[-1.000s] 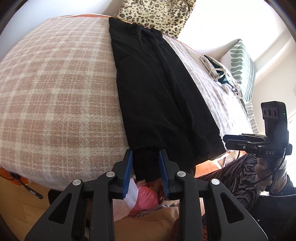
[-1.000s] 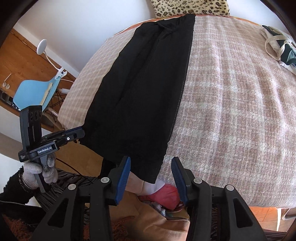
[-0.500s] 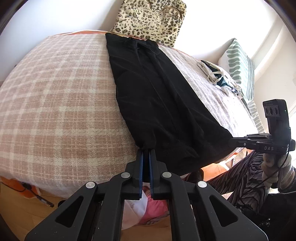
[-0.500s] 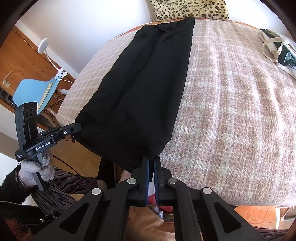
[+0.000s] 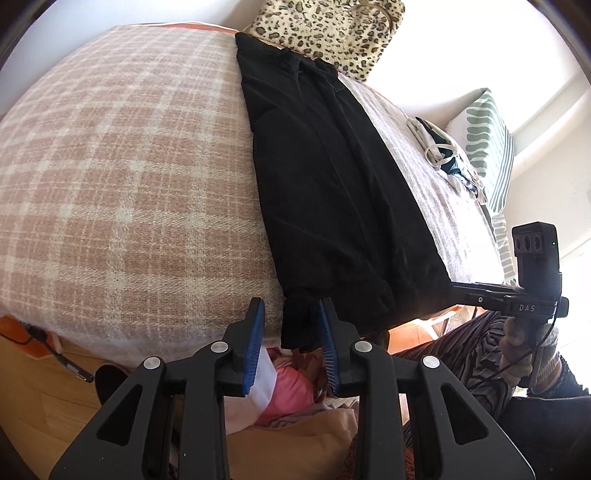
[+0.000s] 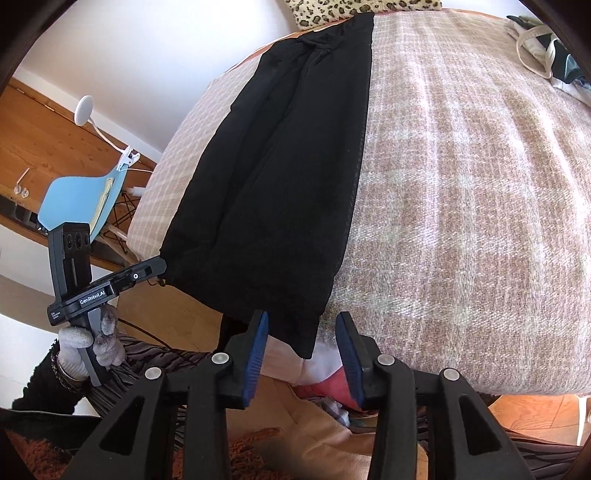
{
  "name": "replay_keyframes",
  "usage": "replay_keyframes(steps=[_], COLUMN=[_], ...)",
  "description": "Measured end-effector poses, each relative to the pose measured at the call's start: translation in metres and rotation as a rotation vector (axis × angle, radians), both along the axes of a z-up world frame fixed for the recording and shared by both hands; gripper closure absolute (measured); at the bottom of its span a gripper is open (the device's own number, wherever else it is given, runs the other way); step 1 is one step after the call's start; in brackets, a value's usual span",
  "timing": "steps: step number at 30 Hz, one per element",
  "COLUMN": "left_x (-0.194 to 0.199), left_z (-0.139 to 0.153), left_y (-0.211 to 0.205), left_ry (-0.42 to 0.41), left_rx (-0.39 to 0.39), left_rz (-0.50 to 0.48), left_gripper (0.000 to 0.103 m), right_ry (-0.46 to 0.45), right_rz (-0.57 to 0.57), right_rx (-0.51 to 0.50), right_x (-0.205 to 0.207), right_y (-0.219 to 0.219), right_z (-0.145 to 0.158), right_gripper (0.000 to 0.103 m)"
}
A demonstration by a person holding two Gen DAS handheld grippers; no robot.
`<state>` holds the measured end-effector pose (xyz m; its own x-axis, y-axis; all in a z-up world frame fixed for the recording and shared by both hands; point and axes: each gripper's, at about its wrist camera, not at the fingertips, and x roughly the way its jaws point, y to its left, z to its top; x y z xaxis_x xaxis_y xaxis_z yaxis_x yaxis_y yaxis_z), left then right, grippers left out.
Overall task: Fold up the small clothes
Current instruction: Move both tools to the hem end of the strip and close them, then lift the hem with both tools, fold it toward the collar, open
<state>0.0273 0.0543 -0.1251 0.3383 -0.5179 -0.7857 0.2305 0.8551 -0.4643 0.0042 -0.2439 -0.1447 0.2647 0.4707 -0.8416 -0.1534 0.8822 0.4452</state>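
Half a second ago both pairs of jaws were pinched shut on the near hem of the black trousers; now both have parted and are opening, and the cloth hangs loose between the pads. The left gripper stands partly open with the ribbed cuff of one leg dangling between its blue pads — the pads are not pressing on it. The right gripper is a little wider; the other corner of the hem droops into its gap, nearer the left-hand pad, and again nothing is clamped.

The trousers lie folded lengthwise as one long dark strip on the pink-and-cream checked blanket, running from the near edge of the bed to the far side, where the waistband ends just before a leopard-print bag; the leg ends spill slightly over the near edge. In the right wrist view the left gripper's fingertips sit at the strip's left corner, held by a gloved hand; whether they touch the cloth there I cannot tell. A striped green pillow and a small heap of other fabric lie well apart on the bed.
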Motion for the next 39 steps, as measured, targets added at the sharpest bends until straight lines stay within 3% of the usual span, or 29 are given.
replay_keyframes(steps=[1,4,6,7,12,15,17,21,24,25,26,28,33,39], left_x=[0.000,0.000,-0.001,-0.001,-0.002,-0.001,-0.001,-0.002,-0.004,-0.004,-0.005,-0.007,-0.007,-0.006], left_z=[0.000,0.001,0.002,0.002,0.003,0.003,0.003,0.001,0.001,0.002,0.004,0.008,0.014,0.012], left_y=[-0.003,-0.010,-0.013,-0.013,-0.012,-0.012,-0.012,-0.013,-0.016,-0.017,-0.017,-0.016,-0.015,-0.017], left_ry=[-0.004,-0.025,-0.037,-0.046,-0.065,-0.063,-0.055,-0.045,-0.056,-0.065,-0.076,-0.102,-0.131,-0.108], left_rx=[0.005,0.017,0.030,0.037,0.042,0.035,0.023,0.026,0.045,0.047,0.048,0.055,0.044,0.030], left_rz=[-0.007,-0.037,-0.051,-0.055,-0.058,-0.061,-0.062,-0.064,-0.071,-0.073,-0.075,-0.071,-0.078,-0.086], left_gripper=[0.076,0.081,0.096,0.096,0.097,0.097,0.097,0.097,0.097,0.097,0.098,0.099,0.100,0.100], right_ry=[-0.003,-0.007,-0.012,-0.014,-0.032,-0.038,-0.043,-0.014,-0.031,-0.034,-0.033,-0.037,-0.030,-0.024], right_rz=[-0.002,0.007,0.008,0.002,0.006,0.012,-0.009,-0.013,0.008,0.027,0.041,0.037,-0.013,-0.005], right_rx=[-0.003,-0.019,-0.023,-0.029,-0.030,-0.027,-0.009,0.001,-0.063,-0.084,-0.094,-0.101,-0.054,0.013], right_x=[0.001,-0.001,-0.003,-0.002,-0.010,-0.009,-0.006,0.001,0.001,0.002,0.002,0.001,0.002,0.001], right_y=[0.000,0.002,0.002,0.010,-0.004,0.002,0.001,0.002,0.012,0.018,0.020,0.019,-0.001,0.000], right_z=[-0.001,0.001,0.001,0.000,0.006,0.010,0.012,0.005,0.002,0.002,0.001,-0.001,-0.001,-0.001], right_gripper=[0.067,0.093,0.098,0.099,0.100,0.085,0.058,0.056,0.062,0.081,0.094,0.099,0.100,0.100])
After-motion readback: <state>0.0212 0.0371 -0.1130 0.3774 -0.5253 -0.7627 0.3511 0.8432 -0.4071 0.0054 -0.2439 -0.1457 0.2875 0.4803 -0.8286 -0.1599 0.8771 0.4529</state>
